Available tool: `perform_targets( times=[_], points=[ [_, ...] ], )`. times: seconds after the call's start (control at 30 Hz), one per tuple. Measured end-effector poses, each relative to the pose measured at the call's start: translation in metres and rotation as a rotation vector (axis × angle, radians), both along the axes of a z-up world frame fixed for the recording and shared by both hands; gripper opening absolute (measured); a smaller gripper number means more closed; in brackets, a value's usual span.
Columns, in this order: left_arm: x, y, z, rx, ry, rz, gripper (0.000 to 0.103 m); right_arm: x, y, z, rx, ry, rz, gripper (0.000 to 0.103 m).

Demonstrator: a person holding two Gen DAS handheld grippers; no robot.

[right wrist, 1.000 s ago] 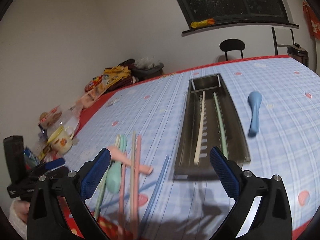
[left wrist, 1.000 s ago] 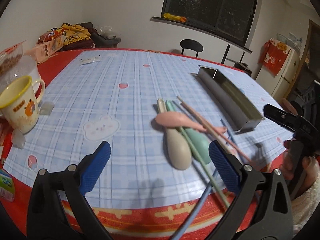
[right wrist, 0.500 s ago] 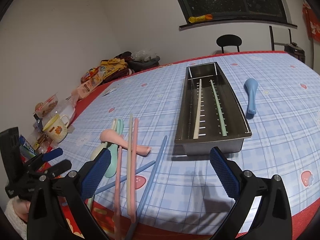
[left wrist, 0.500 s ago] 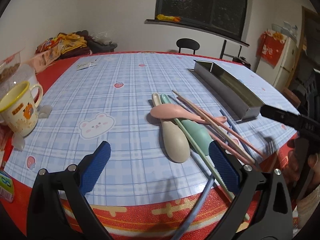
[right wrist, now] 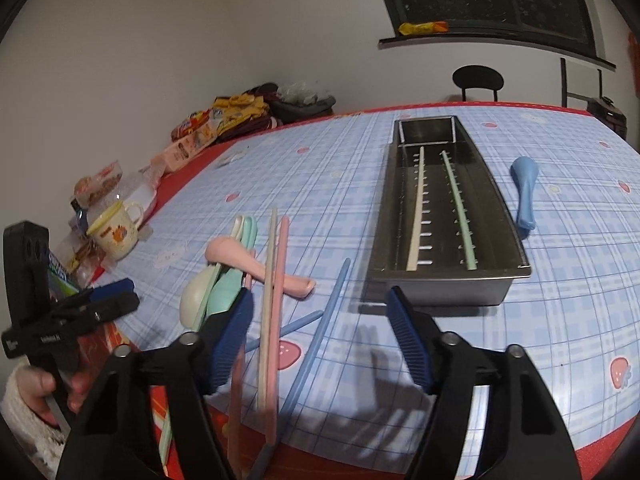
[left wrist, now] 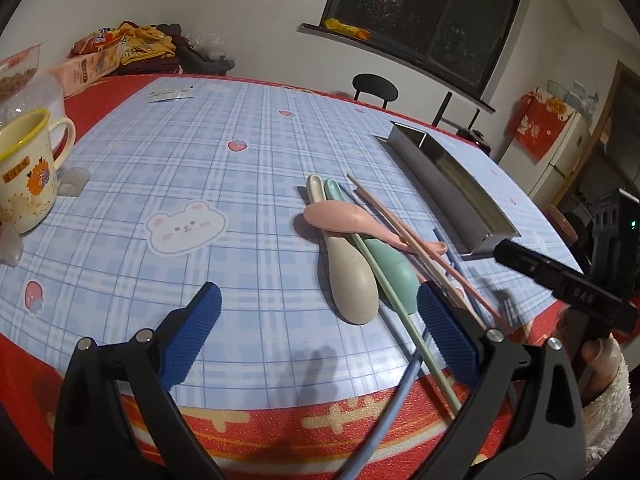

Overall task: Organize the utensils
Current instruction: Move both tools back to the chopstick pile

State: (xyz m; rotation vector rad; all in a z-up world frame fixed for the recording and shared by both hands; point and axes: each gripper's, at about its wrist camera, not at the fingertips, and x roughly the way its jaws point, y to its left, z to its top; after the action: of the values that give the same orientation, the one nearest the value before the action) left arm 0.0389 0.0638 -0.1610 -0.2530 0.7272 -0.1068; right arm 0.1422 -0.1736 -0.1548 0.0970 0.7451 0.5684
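A pile of utensils lies near the table's front edge: a pink spoon (left wrist: 340,219) across a beige spoon (left wrist: 352,280) and a green spoon (left wrist: 394,270), with pink and beige chopsticks (right wrist: 272,280) and a blue chopstick (right wrist: 320,332) sticking out over the edge. My left gripper (left wrist: 320,332) hangs open just in front of the spoons, holding nothing. My right gripper (right wrist: 322,336) is closing. The chopstick ends lie between its jaws, and the pads do not press on them. The metal tray (right wrist: 496,284) holds one beige and one green chopstick. A blue spoon (right wrist: 524,188) lies right of the tray.
A yellow-rimmed mug (left wrist: 24,176) stands at the table's left edge, with snack packets (left wrist: 100,60) behind it. A black chair (right wrist: 476,80) stands behind the table. A sleeved hand (right wrist: 36,392) holds the left gripper's handle at the front left corner.
The right gripper's jaws have come closer together around the chopstick ends. Both views have shifted only slightly. The utensils lie where they were.
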Motion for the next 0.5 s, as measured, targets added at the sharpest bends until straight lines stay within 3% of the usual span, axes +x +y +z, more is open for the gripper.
perform_targets(
  times=[0.13, 0.2, 0.3, 0.5],
  points=[
    [-0.002, -0.003, 0.005, 0.022, -0.011, -0.009, 0.094, 0.0, 0.007, 0.0, -0.016, 0.02, 0.052, 0.048],
    [-0.001, -0.008, 0.006, 0.053, 0.008, -0.01, 0.078, 0.0, 0.008, -0.001, -0.021, 0.029, 0.069, 0.042],
    [-0.001, -0.014, 0.009, 0.067, 0.024, -0.024, 0.073, 0.001, 0.01, 0.0, -0.026, 0.037, 0.085, 0.036],
    [-0.001, -0.026, 0.024, 0.039, 0.025, -0.07, 0.053, 0.012, 0.009, 0.004, 0.031, 0.082, 0.1, 0.025]
  ],
)
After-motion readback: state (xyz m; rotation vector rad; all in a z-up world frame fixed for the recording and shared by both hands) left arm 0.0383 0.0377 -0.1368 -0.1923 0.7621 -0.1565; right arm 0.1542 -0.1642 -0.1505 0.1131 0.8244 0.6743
